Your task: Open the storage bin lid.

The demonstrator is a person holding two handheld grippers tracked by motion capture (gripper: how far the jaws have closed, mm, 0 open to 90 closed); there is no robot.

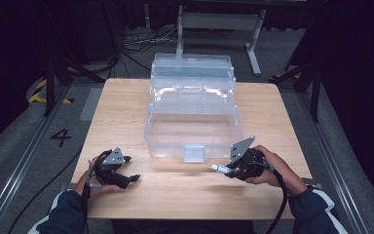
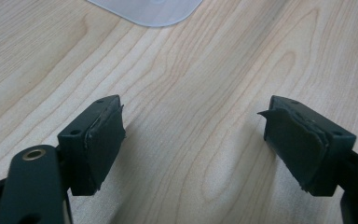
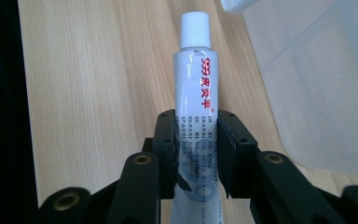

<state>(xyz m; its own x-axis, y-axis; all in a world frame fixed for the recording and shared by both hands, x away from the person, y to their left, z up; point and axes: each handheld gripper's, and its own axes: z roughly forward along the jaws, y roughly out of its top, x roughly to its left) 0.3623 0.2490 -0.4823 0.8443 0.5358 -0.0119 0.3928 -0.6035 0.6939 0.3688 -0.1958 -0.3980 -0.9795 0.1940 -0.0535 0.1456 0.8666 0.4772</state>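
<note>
A white tube with a ribbed white cap and red lettering is clamped between the jaws of the right gripper; the pads are pressed against the printed lower half, and the cap is pointed toward 12 o'clock in the right gripper view. In the high view the right gripper is held at about 4 o'clock on the wooden table, with the tube projected toward 9 o'clock, just in front of the clear plastic box. The box is placed at the table's centre, its tiered trays spread open toward 12 o'clock and a latch seen on its near wall. The left gripper is held at about 8 o'clock, well apart from the box. Its jaws are spread wide in the left gripper view, with bare tabletop between them and nothing grasped. A corner of the box is seen at 12 o'clock in that view.
</note>
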